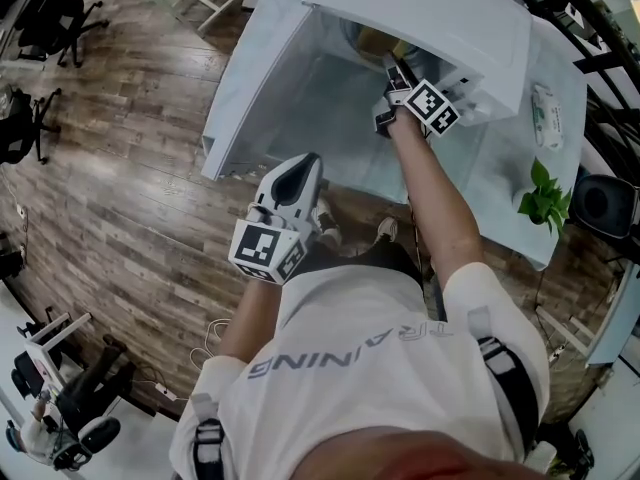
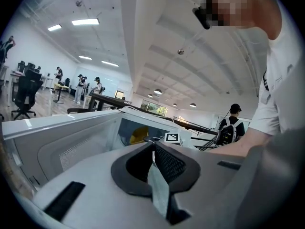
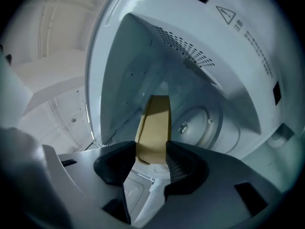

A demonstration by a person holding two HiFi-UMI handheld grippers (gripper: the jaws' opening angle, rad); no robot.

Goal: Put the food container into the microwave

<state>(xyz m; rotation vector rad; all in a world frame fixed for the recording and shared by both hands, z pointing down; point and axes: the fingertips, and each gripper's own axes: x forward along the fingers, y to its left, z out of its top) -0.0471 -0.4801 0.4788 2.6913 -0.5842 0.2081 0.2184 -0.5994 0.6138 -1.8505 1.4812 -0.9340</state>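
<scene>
Food container (image 3: pixel 153 125) held at the mouth of the open microwave (image 3: pixel 200 51)

The right gripper (image 3: pixel 151 151) clamps the tan container's near end. Its long axis runs straight ahead of the pads, into the microwave toward the turntable (image 3: pixel 206 124) deeper inside. The left gripper (image 2: pixel 153 150), jaws together and empty, hangs outside the microwave, farther from it.

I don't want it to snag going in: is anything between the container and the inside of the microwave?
Nothing visible does. The door stands open, and the container, held in the right gripper, faces the inside of the microwave, where only the round plate shows.
</scene>
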